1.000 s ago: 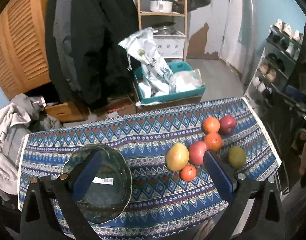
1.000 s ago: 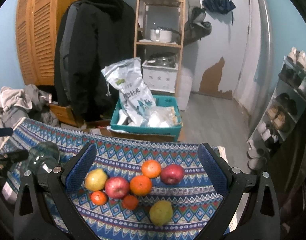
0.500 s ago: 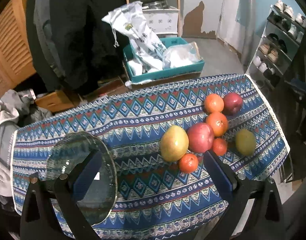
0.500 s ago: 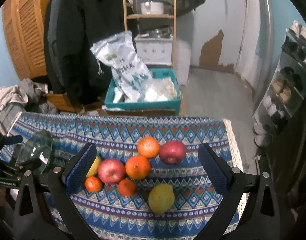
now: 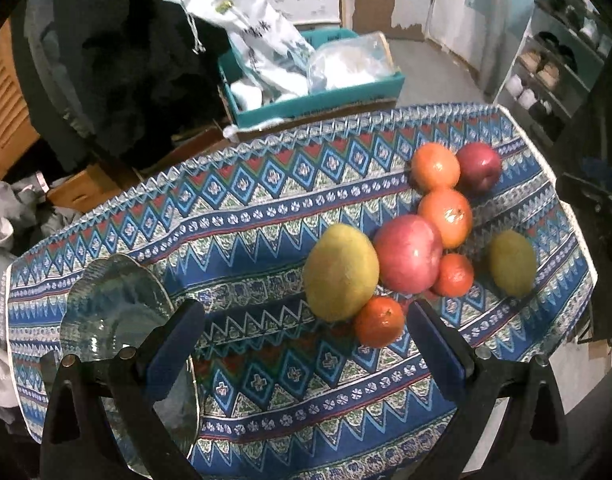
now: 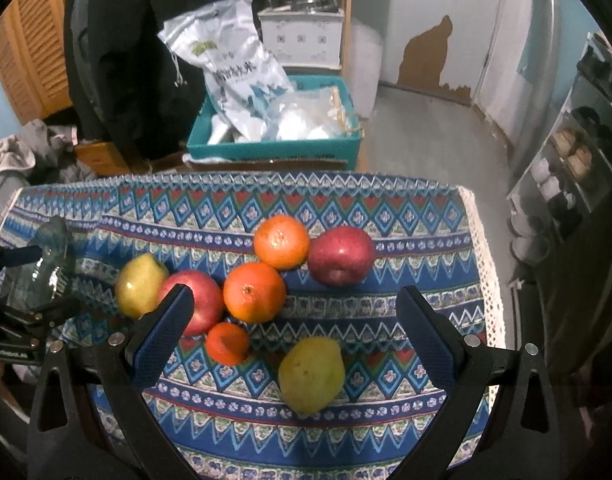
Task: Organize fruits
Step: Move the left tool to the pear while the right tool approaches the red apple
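Note:
A cluster of fruit lies on the patterned tablecloth: a yellow-green pear, a red apple, two oranges, a dark red apple, two small tangerines and a second pear set apart. A clear glass plate lies at the left. My left gripper is open and empty, just in front of the fruit. My right gripper is open and empty above the second pear and a tangerine.
Beyond the table's far edge stand a teal crate with white bags, a dark coat and a wooden shelf. A shoe rack is at the right. A pile of clothes lies at the left.
Both grippers have moved down and forward, closer to the fruit. The fruit and the plate have not moved. Both grippers stay open.

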`<action>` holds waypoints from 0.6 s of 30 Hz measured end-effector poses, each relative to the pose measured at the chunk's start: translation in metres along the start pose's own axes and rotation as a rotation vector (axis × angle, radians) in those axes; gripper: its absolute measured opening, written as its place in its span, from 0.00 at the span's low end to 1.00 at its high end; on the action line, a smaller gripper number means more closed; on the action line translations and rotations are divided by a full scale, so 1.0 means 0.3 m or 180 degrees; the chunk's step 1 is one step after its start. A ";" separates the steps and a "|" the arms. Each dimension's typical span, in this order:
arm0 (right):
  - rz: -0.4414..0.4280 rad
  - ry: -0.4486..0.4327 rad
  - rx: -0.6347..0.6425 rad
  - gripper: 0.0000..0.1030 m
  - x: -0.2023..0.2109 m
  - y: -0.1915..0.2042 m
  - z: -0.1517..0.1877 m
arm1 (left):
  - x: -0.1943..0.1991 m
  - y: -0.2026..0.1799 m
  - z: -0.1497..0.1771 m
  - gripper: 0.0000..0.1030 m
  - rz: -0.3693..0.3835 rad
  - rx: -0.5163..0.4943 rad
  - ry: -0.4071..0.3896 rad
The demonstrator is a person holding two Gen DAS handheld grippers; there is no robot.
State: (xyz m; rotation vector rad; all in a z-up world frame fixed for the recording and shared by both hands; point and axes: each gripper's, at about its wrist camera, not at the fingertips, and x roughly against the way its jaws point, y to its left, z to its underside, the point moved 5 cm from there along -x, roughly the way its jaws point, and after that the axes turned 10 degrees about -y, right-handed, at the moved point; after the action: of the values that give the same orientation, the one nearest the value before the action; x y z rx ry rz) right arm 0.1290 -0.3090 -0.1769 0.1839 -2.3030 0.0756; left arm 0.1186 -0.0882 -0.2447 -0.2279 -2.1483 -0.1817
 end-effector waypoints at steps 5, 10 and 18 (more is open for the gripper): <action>0.0021 0.0145 -0.0036 0.97 -0.061 -0.019 0.031 | -0.067 0.001 -0.001 0.99 0.0040 -0.0008 0.0093; 0.0036 0.0244 -0.0067 0.97 -0.113 -0.032 0.050 | -0.149 -0.022 0.009 0.99 0.0111 -0.0027 0.0235; 0.0025 0.0303 -0.0106 0.97 -0.150 -0.047 0.056 | -0.251 -0.040 0.040 0.99 0.0144 -0.0065 0.0444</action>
State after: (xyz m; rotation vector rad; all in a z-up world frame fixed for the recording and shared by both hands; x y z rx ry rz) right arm 0.1488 -0.3199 -0.2216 0.1510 -2.2085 0.0490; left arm 0.1471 -0.1041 -0.3146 -0.2679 -2.0017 -0.1881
